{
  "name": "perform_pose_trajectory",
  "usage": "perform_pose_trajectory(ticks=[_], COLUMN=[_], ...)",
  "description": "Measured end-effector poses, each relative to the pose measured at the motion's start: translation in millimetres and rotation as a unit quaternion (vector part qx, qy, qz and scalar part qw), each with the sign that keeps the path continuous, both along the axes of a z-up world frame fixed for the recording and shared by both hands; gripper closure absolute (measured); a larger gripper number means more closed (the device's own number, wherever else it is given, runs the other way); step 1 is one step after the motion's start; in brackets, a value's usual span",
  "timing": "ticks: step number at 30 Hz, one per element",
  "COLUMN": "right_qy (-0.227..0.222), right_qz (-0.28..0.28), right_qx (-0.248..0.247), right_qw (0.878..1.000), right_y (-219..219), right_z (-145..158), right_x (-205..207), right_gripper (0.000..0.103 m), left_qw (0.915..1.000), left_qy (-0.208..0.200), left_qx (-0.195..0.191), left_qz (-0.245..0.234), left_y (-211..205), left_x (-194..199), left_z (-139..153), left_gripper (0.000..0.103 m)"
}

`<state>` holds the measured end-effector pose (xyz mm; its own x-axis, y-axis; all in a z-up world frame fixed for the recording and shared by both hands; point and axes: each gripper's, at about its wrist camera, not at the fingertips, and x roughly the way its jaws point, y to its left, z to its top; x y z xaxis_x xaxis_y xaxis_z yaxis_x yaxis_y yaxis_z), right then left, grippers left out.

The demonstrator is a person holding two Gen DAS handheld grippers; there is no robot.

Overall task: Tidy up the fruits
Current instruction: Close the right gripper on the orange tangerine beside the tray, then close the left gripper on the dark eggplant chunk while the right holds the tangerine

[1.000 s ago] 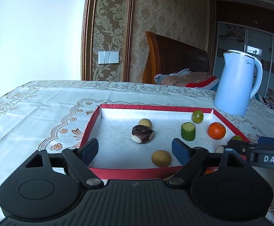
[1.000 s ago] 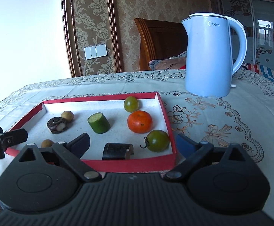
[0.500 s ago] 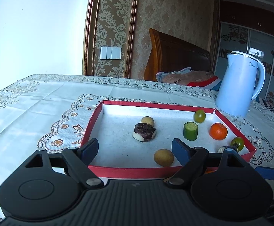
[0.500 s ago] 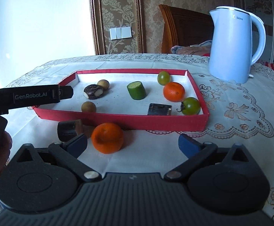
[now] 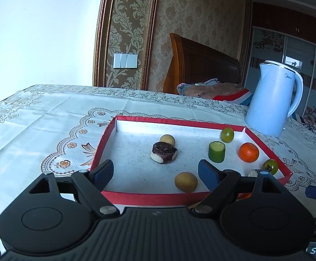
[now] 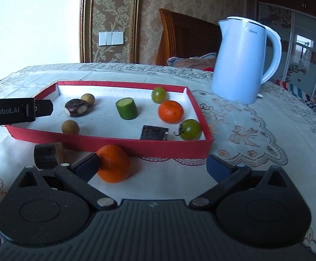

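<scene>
A loose orange (image 6: 114,163) lies on the desk (image 6: 255,148) just before the red tray (image 6: 118,144), beside a dark cylinder (image 6: 48,155). The tray's front wall stands between them and the fruit inside. Right tongs (image 6: 152,166), just opened wide, straddle the orange ungripped; left tongs (image 5: 155,173) are spread, empty. A blue kettle (image 6: 242,65) stands behind the tray.

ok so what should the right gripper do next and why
Probably shift the right gripper a little to the left in its own view, then close. Its fingers are wide open, and the orange on the cloth lies outside the red tray, just past the left finger rather than centred between the two. Centring first should give a squarer grip before lifting it into the tray.
</scene>
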<state>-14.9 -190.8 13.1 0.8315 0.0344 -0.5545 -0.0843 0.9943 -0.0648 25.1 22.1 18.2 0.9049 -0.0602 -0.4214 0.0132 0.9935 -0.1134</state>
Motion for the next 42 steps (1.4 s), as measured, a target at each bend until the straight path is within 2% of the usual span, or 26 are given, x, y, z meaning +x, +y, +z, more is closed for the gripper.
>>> perform_pose_trajectory(ticks=[4,12,17,20,21,22,24,25,27,30,32,35,39,42], right_qy=[0.042,0.074,0.072,0.060,0.059,0.061,0.060,0.058,0.057,0.053,0.042,0.040,0.051,0.048], right_qz=[0.044,0.029,0.043,0.057,0.062,0.068,0.068,0.070,0.077,0.071,0.053,0.037,0.024,0.026], right_qx=[0.063,0.060,0.050,0.042,0.041,0.039,0.032,0.035,0.044,0.040,0.018,0.012,0.056,0.046], right_qw=[0.996,0.995,0.995,0.996,0.995,0.995,0.995,0.995,0.994,0.995,0.998,0.998,0.997,0.997], right_y=[-5.5,5.1,10.3,14.2,15.1,16.3,17.5,16.4,12.9,5.9,1.2,-12.1,-32.2,-29.2], right_z=[-5.0,-16.7,-17.9,-16.3,-16.1,-15.6,-16.1,-15.5,-13.8,-12.8,-12.5,-13.0,-15.6,-17.2], right_x=[1.7,28.2,27.5,23.0,22.2,21.7,21.0,20.5,19.7,16.4,12.9,14.3,20.2,19.0], right_gripper=[0.000,0.001,0.011,0.023,0.028,0.038,0.045,0.054,0.065,0.065,0.065,0.065,0.063,0.060], left_qw=[1.0000,1.0000,1.0000,1.0000,1.0000,1.0000,1.0000,1.0000,1.0000,1.0000,0.9997,0.9985,0.9973,0.9959], left_qy=[0.001,0.002,0.002,0.002,0.002,0.003,0.004,0.004,0.005,0.006,0.010,0.023,0.028,0.033], left_qx=[-0.001,0.000,0.000,-0.001,-0.001,0.000,0.002,0.003,0.006,0.004,-0.004,-0.005,0.031,0.059], left_qz=[0.001,-0.002,-0.001,0.001,0.001,0.001,0.001,0.000,-0.002,-0.006,-0.023,-0.050,-0.061,-0.059], left_y=[0.3,0.0,0.1,0.6,0.7,0.7,0.4,0.1,0.0,2.3,3.7,-1.4,-18.2,-30.3], left_x=[0.2,-0.1,-0.2,0.0,0.1,-0.1,-0.5,-1.0,-3.0,-10.3,-16.8,-22.8,-28.5,-27.2], left_z=[-0.3,-0.6,-0.8,-0.9,-0.9,-1.0,-1.3,-1.3,-1.8,-2.8,-5.0,-8.4,-12.7,-14.9], left_gripper=[0.018,0.018,0.018,0.018,0.018,0.018,0.018,0.018,0.018,0.018,0.018,0.018,0.018,0.018])
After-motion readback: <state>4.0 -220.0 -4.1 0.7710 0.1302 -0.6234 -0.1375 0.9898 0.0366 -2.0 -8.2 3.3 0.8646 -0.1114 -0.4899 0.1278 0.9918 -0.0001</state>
